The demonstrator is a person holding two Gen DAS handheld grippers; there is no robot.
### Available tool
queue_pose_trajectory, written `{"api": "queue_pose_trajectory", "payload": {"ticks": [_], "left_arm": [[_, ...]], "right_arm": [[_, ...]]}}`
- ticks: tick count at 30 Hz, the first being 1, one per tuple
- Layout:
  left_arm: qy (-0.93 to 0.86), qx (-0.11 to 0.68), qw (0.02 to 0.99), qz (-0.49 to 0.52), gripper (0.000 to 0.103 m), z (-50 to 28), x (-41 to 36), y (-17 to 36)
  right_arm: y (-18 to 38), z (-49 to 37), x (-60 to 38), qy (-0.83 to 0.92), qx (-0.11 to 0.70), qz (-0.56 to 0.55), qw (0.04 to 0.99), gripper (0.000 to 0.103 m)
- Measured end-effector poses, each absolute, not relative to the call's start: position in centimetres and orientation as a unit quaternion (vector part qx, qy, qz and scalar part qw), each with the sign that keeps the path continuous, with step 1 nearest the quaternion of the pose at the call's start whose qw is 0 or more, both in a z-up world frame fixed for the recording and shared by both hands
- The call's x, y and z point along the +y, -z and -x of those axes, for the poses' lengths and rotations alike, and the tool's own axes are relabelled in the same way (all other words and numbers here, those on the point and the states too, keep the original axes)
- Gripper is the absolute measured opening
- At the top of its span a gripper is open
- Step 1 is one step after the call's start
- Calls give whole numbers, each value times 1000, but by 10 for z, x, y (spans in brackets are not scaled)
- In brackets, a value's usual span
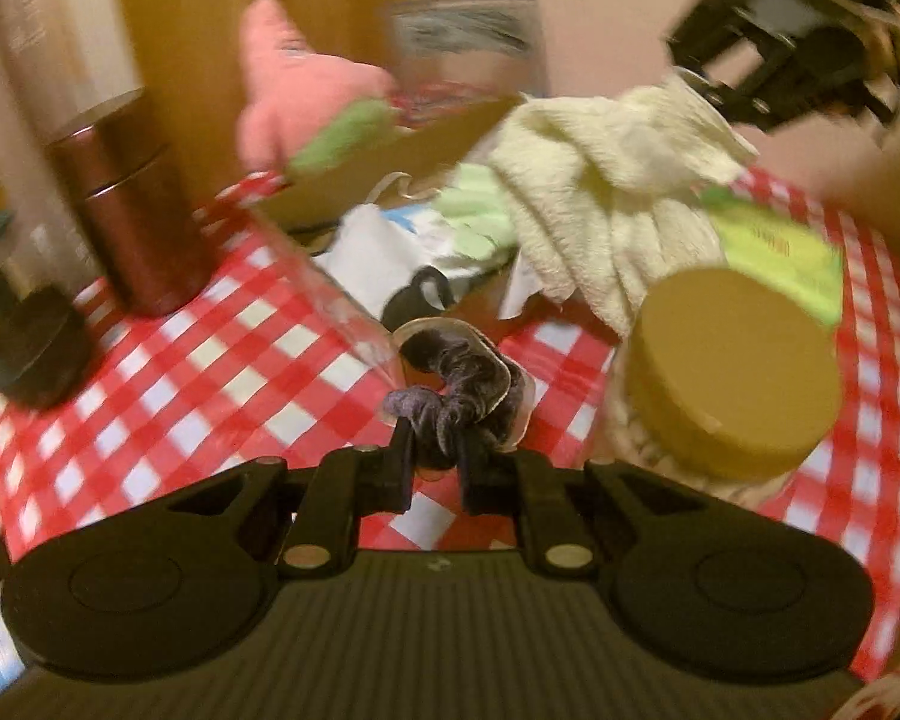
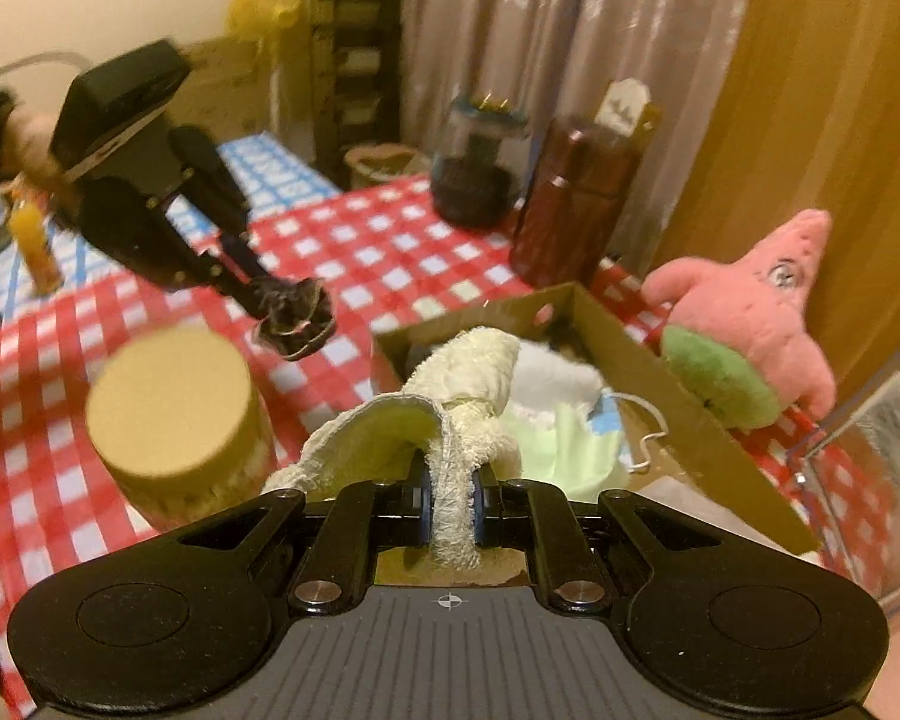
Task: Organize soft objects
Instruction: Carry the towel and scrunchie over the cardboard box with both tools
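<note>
My left gripper (image 1: 435, 456) is shut on a dark velvet scrunchie (image 1: 456, 384), held above the red checked tablecloth near the front of the cardboard box (image 1: 390, 162). It also shows in the right wrist view (image 2: 288, 312). My right gripper (image 2: 450, 510) is shut on a cream towel (image 2: 450, 408), which hangs over the box (image 2: 660, 384); the towel shows in the left wrist view (image 1: 606, 180). The box holds white and pale green soft items (image 2: 564, 432). A pink star plush (image 2: 750, 324) leans on the box's far side.
A jar with a tan lid (image 1: 732, 372) stands right of the box front. A brown metal flask (image 1: 132, 210) and a dark-lidded jar (image 2: 480, 162) stand at the table's left. A clear container (image 2: 870, 456) sits beyond the box. A wooden door is behind.
</note>
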State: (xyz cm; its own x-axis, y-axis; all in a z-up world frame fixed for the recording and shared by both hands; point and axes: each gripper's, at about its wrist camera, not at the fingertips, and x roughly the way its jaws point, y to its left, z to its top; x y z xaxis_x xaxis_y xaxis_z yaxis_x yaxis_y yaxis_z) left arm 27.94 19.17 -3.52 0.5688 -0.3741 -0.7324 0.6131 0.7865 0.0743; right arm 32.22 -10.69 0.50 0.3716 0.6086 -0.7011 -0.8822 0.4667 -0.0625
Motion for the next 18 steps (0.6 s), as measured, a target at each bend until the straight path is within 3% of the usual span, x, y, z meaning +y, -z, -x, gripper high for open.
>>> {"api": "queue_pose_trajectory", "payload": {"ticks": [18], "left_arm": [[158, 389, 903, -97, 12, -230, 174, -61]], "right_arm": [[-122, -276, -146, -391, 257, 197, 862, 12]]}}
